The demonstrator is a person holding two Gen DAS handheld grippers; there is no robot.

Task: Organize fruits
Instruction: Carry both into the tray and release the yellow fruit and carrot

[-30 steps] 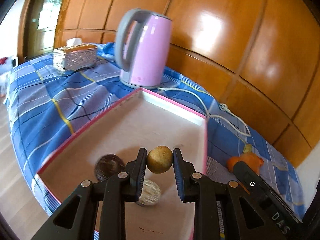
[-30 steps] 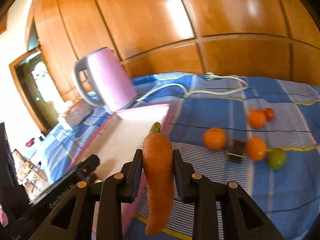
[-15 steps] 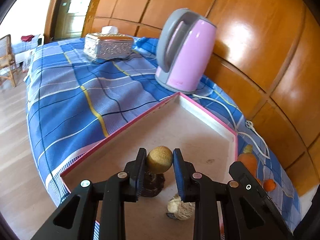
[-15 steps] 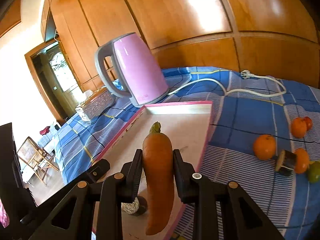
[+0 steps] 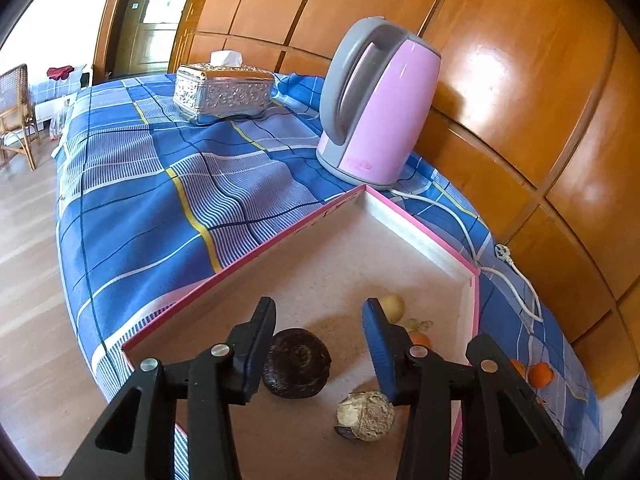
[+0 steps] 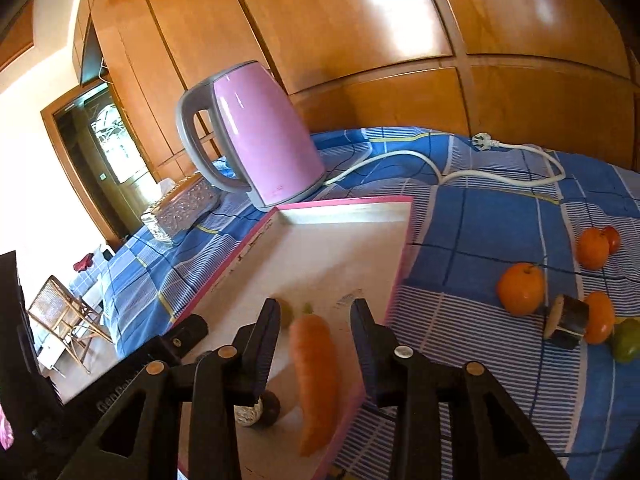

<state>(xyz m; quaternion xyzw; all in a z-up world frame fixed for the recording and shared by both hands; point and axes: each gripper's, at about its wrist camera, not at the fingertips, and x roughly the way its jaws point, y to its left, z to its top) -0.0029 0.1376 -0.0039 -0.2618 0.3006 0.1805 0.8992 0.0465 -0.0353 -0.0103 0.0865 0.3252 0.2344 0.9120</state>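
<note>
Your left tool [image 5: 319,320] stands open with nothing between its jaws; they have just been opening, and the yellowish round fruit [image 5: 393,307] now lies on the tray floor just past the right jaw. Near that tool, inside the pink-rimmed tray [image 5: 256,254], sit a dark round fruit [image 5: 297,362] and a pale rough-skinned one [image 5: 366,415], close together but apart.

Your right tool [image 6: 315,320] is also open, its jaws having just been opening. The carrot [image 6: 314,372] is between them but neither pad presses on it; it lies lengthwise along the tray's right edge, leafy end pointing away from you. Whether its near tip rests on the rim or the floor of the tray, you cannot tell.

To the right of the tray, on the blue checked tabletop cloth [image 6: 480,224], the rest of the fruit waits: an orange [image 6: 520,289] nearest the tray, a short dark cut piece with a pale face [image 6: 566,322] touching another orange [image 6: 600,316], a green fruit [image 6: 626,340] at the right edge, and farther off one more orange [image 6: 592,248] with a small red fruit [image 6: 612,238] against it.

Beyond the tray's far corner stands the pink kettle [image 5: 380,108], its white cord [image 6: 460,174] trailing right. Far left is a silver tissue box [image 5: 222,92].
</note>
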